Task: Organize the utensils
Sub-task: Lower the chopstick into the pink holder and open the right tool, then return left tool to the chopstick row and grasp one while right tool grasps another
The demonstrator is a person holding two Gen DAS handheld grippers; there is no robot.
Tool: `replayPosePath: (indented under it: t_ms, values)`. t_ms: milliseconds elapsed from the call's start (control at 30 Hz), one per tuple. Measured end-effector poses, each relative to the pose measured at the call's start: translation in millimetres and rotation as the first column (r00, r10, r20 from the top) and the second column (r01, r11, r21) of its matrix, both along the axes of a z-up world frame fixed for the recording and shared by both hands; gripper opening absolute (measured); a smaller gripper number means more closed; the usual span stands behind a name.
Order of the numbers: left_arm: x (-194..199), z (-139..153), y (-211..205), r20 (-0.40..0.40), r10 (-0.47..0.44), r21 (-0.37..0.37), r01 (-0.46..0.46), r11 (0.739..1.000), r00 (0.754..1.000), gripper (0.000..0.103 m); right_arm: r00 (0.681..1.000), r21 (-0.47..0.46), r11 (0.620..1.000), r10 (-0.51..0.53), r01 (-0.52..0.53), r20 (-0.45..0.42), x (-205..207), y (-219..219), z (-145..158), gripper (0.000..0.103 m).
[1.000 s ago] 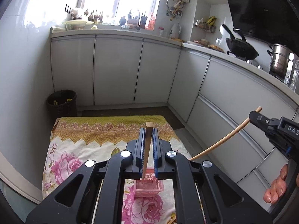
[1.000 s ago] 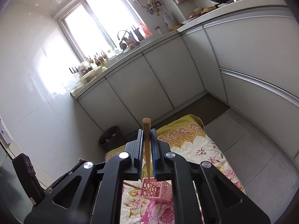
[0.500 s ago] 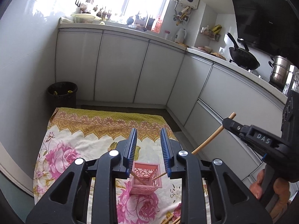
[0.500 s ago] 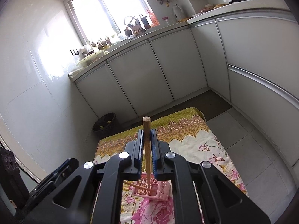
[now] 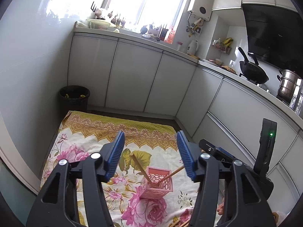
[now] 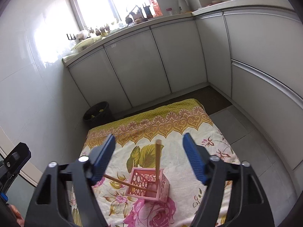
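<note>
Above the floral cloth [image 5: 79, 147], our left gripper [image 5: 150, 151] and right gripper [image 6: 149, 155] hang with jaws wide, two chopsticks [image 6: 157, 158] in the pink holder [image 6: 148, 186]; lift clear, fetch the rest.

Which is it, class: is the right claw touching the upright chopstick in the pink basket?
Apart. The right wrist view shows the right claw open, cloth visible on both sides of the upright chopstick in the pink basket.

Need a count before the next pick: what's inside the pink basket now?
Two chopsticks stand in the pink basket: one leaning on the far rim, the other slanting out over the near-left rim. Their lower tips are hidden by the lattice walls.
</note>
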State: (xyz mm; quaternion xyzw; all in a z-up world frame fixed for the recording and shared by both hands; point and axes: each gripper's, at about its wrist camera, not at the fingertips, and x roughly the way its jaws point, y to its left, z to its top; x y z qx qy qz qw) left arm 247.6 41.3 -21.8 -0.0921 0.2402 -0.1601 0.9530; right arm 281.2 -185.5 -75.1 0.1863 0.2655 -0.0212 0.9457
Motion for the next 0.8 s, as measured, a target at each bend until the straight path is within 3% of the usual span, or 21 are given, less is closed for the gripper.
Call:
replayPosePath:
  t_ms: [100,167,333,567,700,800]
  values:
    - [-6.6,4.5,3.8,0.019,0.013,-0.001,-0.013,1.000,1.000,0.071,0.999,-0.014,0.999,-0.035,0.035,0.021,-7.5,-1.7,5.3,0.090]
    - [-11.3,7.5,5.9,0.031,0.018,-0.010,-0.018,1.000,0.999,0.081,0.998,-0.015,0.998,-0.057,0.058,0.025,-12.7,-4.9,8.3,0.092]
    - [-26.2,17.8,5.9,0.066,0.015,-0.013,-0.014,1.000,0.998,0.093,0.995,-0.031,0.994,-0.102,0.102,0.018,-29.2,-12.4,14.6,0.096]
    - [-42.6,25.2,-3.7,0.073,-0.020,0.038,0.017,0.999,0.997,0.096,0.988,-0.025,0.988,-0.152,0.151,-0.022,-65.8,-27.7,14.8,0.096]
    - [-49.6,20.3,-19.2,0.034,-0.090,0.123,0.085,0.989,0.995,0.096,0.981,0.040,0.983,-0.178,0.181,-0.072,-104.4,-45.6,3.7,0.096]
    - [-53.6,6.6,-37.4,-0.032,-0.172,0.218,0.175,0.960,0.984,0.096,0.975,0.095,0.977,-0.174,0.188,-0.140,-136.9,-60.0,-16.4,0.096]
